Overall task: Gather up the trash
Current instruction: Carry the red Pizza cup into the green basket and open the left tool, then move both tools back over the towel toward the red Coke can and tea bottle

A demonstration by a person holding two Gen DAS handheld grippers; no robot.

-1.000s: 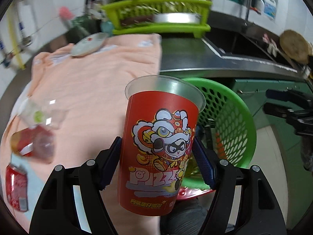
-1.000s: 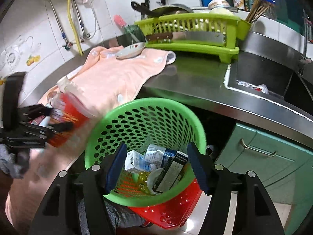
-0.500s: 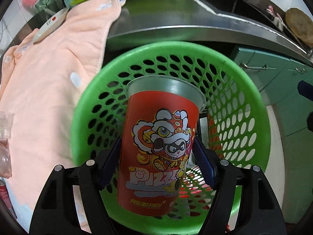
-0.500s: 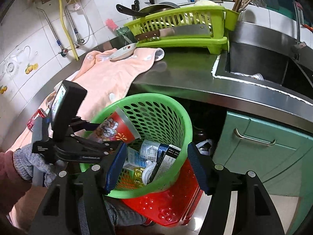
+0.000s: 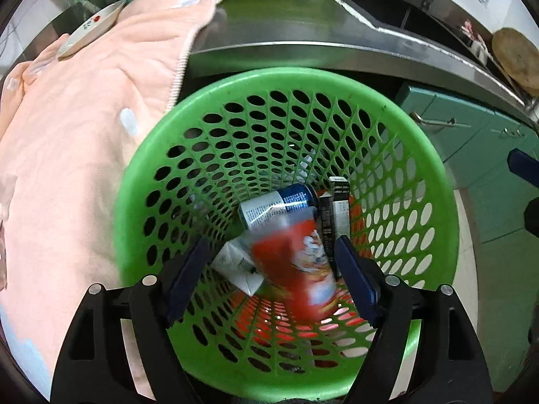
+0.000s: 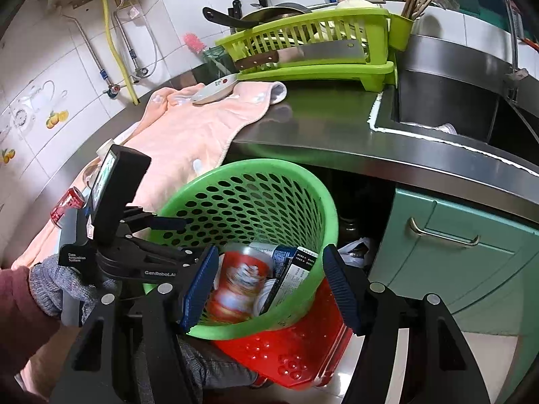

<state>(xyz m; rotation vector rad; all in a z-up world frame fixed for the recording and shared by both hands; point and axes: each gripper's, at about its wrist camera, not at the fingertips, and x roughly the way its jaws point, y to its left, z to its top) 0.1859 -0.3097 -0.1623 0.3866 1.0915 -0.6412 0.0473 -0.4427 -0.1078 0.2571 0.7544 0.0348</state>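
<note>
A red printed paper cup point(image 5: 293, 269) is falling, blurred, into the green perforated basket point(image 5: 337, 80), clear of both pads. My left gripper point(image 5: 269, 245) points down into the basket; its jaws are opening, and the cup shows between and below them. The right wrist view has the cup point(image 6: 239, 282) among the trash in the basket point(image 6: 256, 165), with the left gripper point(image 6: 182, 239) at the basket's left rim in a gloved hand. My right gripper point(image 6: 269, 252) hangs open over the basket's near side, holding nothing. A blue-and-white can point(image 5: 279, 205), a white carton point(image 5: 235, 266) and a dark box point(image 5: 337, 208) lie inside.
A peach towel point(image 5: 84, 134) covers the steel counter's left part, with a small dish point(image 6: 215, 89) and a red can point(image 6: 67, 203) on it. Behind are a green dish rack point(image 6: 320, 54) with a cleaver, and a sink point(image 6: 454, 107). A red perforated thing point(image 6: 293, 353) lies under the basket, beside teal cabinets point(image 6: 454, 262).
The left gripper carried the cup from above the towel to over the basket and lower. Its jaws widened and the cup dropped out into the basket. The right gripper stayed put.
</note>
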